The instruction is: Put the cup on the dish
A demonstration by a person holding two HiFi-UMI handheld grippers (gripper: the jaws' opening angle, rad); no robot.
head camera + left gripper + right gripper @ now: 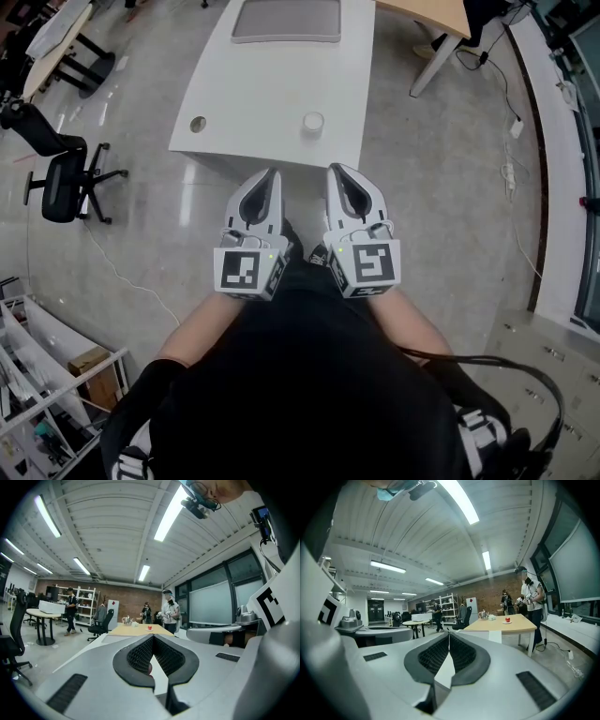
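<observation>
On the white table [281, 80], near its front edge, the cup [313, 122] is parked upright, insides too small to be made out tbh. The left gripper [275, 174] and right gripper [336, 170] are both kept clenched on nothing, just short of the table.

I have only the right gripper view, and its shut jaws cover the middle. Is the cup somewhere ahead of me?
Observer: Yes. The head view shows the cup on the white table, near its front edge.
Operator: Is the left gripper open?
Observer: No, the left gripper has its jaws together.
Operator: Any dish on that table?
Observer: None that I can see; a grey rectangular pad lies at its far end.
</observation>
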